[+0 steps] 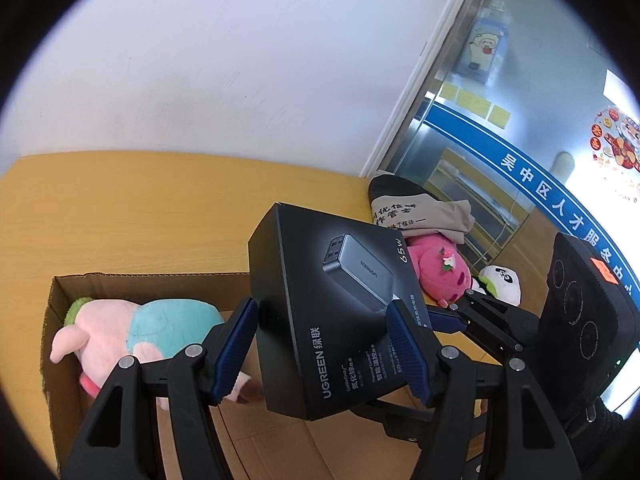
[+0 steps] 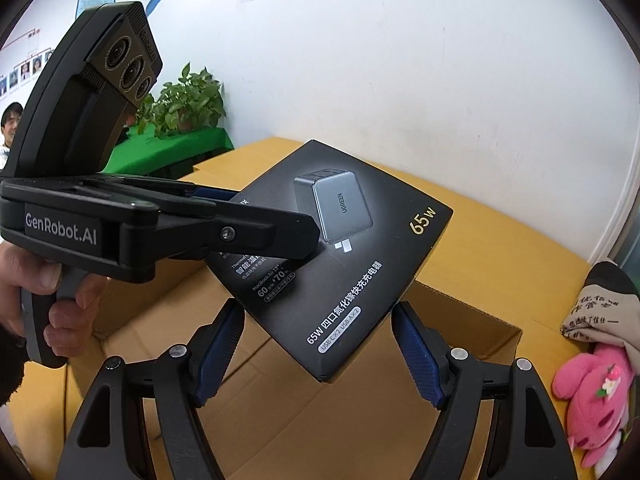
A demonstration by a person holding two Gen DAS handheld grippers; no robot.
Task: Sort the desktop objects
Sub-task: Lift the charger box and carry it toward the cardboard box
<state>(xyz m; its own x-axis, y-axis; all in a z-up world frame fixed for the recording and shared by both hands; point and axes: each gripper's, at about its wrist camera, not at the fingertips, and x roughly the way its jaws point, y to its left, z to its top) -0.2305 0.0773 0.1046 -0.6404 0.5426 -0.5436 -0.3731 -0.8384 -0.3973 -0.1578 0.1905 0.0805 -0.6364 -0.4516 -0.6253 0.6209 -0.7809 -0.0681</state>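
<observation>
While the left hand-held gripper (image 1: pixel 320 344) clamps the rigid, slick UGREEN charger box (image 1: pixel 332 320) across its flat faces, the right hand-held gripper (image 2: pixel 318 350) gapes empty; likely light.

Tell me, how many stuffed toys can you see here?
3. A pink-and-teal plush lies inside the cardboard box. A bright pink plush and a small white panda plush lie on the yellow table. Others may be hidden behind the black charger box.
</observation>
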